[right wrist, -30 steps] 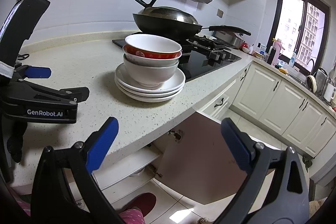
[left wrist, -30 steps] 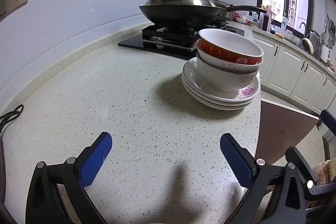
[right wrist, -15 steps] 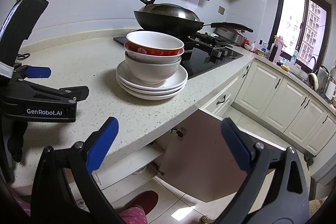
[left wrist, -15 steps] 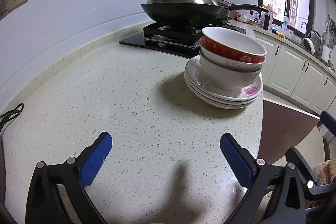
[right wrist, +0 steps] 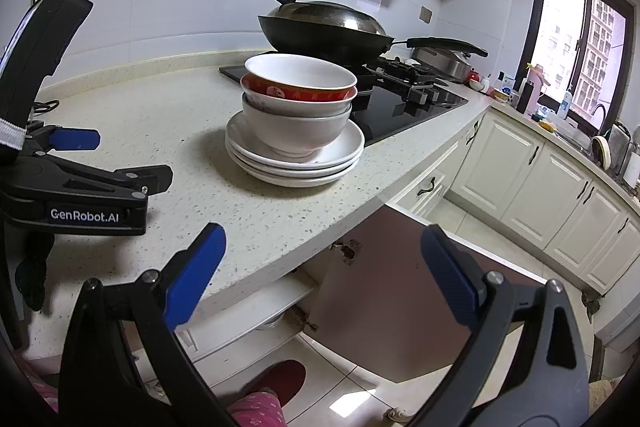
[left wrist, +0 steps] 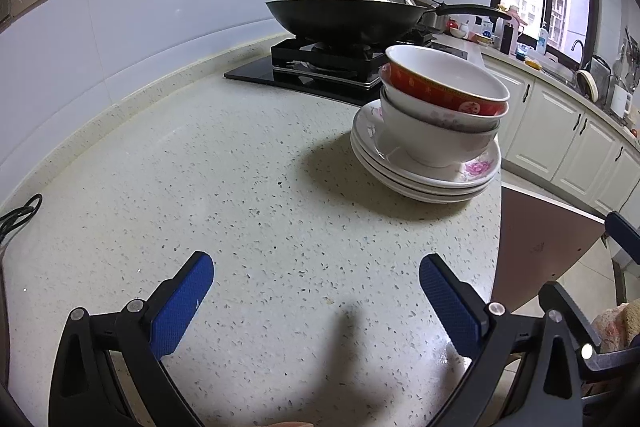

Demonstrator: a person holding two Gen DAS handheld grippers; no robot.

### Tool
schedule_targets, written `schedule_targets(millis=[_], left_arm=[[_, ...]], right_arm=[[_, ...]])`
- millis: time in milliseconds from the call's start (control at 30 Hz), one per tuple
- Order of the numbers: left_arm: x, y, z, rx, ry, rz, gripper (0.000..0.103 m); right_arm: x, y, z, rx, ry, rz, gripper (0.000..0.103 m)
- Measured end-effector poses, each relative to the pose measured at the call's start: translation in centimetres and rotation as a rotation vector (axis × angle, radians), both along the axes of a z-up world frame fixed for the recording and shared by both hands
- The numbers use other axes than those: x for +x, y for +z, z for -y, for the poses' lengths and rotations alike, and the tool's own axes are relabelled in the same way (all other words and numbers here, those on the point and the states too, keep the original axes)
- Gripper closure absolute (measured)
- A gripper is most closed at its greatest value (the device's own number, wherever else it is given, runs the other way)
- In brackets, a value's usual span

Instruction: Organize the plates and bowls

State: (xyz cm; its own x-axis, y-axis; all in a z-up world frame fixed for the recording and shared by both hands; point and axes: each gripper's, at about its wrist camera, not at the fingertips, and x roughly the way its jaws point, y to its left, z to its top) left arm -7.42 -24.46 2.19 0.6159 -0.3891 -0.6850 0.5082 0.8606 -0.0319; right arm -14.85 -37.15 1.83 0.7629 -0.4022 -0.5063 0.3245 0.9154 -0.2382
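A stack of white plates [left wrist: 424,179] [right wrist: 296,167] sits near the counter's front edge, left of the hob. On it stand nested bowls: a white bowl [left wrist: 436,143] [right wrist: 296,127] at the bottom and a red-banded bowl [left wrist: 444,87] [right wrist: 300,83] on top. My left gripper [left wrist: 316,287] hovers open over the speckled counter, well short of the stack, holding nothing. My right gripper [right wrist: 320,263] is open and holds nothing, out past the counter edge, below and in front of the stack. The left gripper's body [right wrist: 80,183] shows at the left of the right wrist view.
A lidded black wok [left wrist: 344,7] [right wrist: 324,27] rests on the gas hob behind the stack. Below the counter a cabinet door [right wrist: 400,291] stands open, showing a shelf [right wrist: 256,307]. A person's red slipper [right wrist: 276,379] is on the tiled floor. White cabinets [right wrist: 532,171] run right.
Both views have shifted slightly, so the stack sits a little lower in both. Both grippers stay open and the dishes have not moved.
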Motion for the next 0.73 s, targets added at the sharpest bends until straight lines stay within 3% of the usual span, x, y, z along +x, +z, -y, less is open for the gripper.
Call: schedule_targets(millis=[733], left_arm=[[-0.6, -0.09, 0.58, 0.018, -0.039, -0.022, 0.0]], right_arm=[[-0.17, -0.08, 0.16, 0.015, -0.01, -0.011, 0.004]])
